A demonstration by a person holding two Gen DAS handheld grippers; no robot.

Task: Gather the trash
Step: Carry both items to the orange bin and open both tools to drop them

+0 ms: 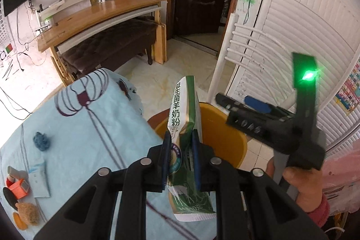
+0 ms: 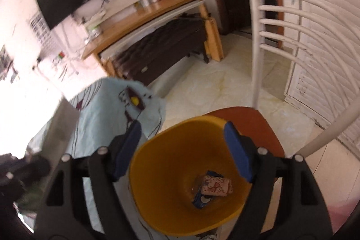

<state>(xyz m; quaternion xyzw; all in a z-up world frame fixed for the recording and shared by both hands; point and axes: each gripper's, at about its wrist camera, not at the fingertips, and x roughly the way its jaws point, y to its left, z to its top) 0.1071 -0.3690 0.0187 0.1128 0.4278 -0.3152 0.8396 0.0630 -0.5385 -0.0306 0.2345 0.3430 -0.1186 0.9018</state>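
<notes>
Drop-off step: left gripper (image 1: pixel 180 147) fingers clamp green-white pouch (image 1: pixel 185 127) near yellow bin (image 2: pixel 180 172). Right gripper (image 2: pixel 182 150) fingers spread, empty, above bin. Next: carry pouch over rim, release.

Left wrist view looks steeply down along its fingers, close over the table edge (image 1: pixel 74 127) and yellow bin (image 1: pixel 225 127). Right wrist view sits directly above the bin (image 2: pixel 157 172), looking into it — nearer. Both share bin, table cloth, wooden desk (image 1: pixel 101 15), white chair (image 1: pixel 227 55), louvred door (image 1: pixel 303 15).
</notes>
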